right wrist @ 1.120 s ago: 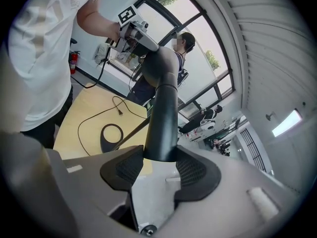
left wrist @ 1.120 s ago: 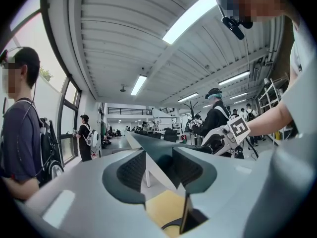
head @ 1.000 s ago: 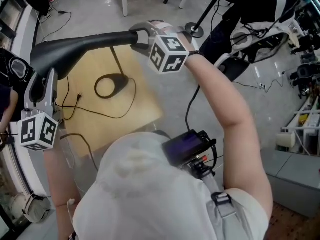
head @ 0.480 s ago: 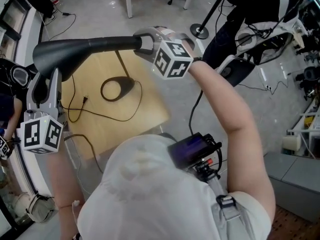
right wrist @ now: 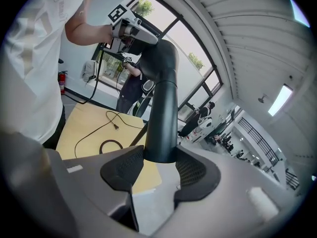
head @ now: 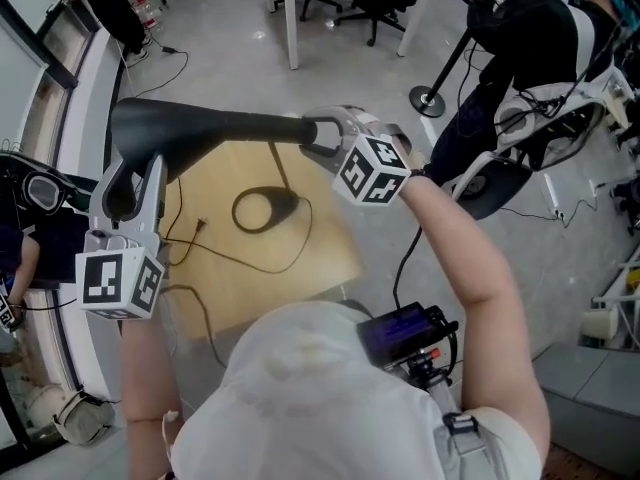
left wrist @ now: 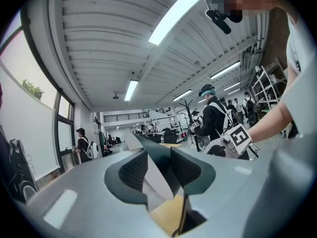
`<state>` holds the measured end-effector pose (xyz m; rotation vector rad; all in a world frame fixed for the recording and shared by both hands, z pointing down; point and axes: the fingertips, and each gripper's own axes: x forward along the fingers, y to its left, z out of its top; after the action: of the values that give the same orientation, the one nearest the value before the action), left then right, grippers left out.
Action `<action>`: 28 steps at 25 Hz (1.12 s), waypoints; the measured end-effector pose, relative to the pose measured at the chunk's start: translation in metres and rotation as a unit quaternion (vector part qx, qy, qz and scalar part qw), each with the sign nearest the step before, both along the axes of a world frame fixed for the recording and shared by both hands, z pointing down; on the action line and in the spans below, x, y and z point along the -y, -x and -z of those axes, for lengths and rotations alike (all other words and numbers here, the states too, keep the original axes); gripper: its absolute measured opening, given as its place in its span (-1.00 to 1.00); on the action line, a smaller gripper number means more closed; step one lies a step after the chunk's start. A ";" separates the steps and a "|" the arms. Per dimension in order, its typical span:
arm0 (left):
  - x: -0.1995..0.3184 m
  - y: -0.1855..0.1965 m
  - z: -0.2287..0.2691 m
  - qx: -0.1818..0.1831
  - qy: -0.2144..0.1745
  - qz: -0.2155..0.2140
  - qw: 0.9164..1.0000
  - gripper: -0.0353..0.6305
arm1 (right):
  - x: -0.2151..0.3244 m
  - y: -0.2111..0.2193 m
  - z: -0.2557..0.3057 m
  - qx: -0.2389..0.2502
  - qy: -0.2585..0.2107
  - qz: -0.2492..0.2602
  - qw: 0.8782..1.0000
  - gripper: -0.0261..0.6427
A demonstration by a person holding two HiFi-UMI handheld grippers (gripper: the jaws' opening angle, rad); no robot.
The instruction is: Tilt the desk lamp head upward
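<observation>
Presently the left gripper (head: 128,176), jaws just closing, and right gripper (head: 316,134) clamp the lamp head (head: 220,125).

The lamp (head: 200,126) across the upper middle is matt black from end to end, and so are its ring-shaped base (head: 265,210) and the thin cord (right wrist: 116,127). Under them the table (head: 250,293) is pale yellow wood. The floor (head: 230,38) at the top is glossy light grey. The right gripper (head: 320,134) is pale grey, its cube white with black squares. The person's shirt (head: 320,408) at the bottom is white.
</observation>
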<state>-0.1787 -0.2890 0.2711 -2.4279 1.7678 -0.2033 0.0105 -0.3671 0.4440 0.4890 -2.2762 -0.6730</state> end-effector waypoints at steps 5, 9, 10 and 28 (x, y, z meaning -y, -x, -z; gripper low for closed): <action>0.000 -0.005 0.006 0.006 -0.003 0.000 1.000 -0.47 | -0.002 0.001 -0.002 0.018 0.011 -0.003 1.000 -0.28; -0.001 -0.009 0.012 0.013 -0.009 -0.002 1.000 -0.48 | -0.003 0.003 -0.002 0.030 0.018 -0.004 0.999 -0.29; -0.001 -0.010 0.014 0.013 -0.008 -0.001 1.000 -0.48 | -0.004 0.003 -0.002 0.033 0.020 -0.005 0.999 -0.29; 0.001 -0.032 0.037 0.041 -0.020 0.001 0.999 -0.53 | -0.011 0.012 -0.009 0.077 0.069 -0.011 0.995 -0.30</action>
<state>-0.1472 -0.2898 0.2341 -2.3551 1.7231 -0.2621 -0.0018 -0.3565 0.4526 0.5127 -2.4382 -0.4773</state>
